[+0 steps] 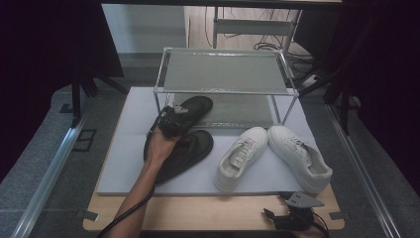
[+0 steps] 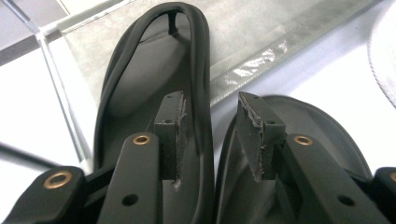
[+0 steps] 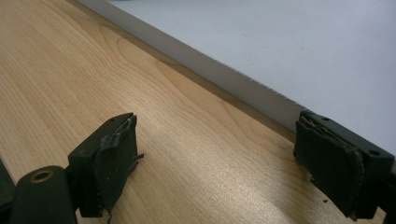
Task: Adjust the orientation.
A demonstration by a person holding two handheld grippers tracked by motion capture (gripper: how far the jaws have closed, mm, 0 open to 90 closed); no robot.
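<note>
Left gripper (image 1: 174, 119) over the pair of black slippers at the rack's (image 1: 225, 90) foot. Far slipper (image 2: 154, 84) has its toe on the rack's lower shelf (image 2: 252, 42), heel on the white mat (image 1: 129, 148); near slipper (image 1: 190, 148) lies flat on the mat beside it.

Left gripper view: fingers (image 2: 170, 135) apart, far slipper's rim between them, pads not pressing. Probably just let go, slipper left part-shelved.

Right gripper (image 1: 292, 210) parked on the bench (image 3: 93, 70) edge, fingers wide apart, empty; likely waiting.

High view alone gives the white sneakers (image 1: 272, 156) on the mat, right of the slippers.
</note>
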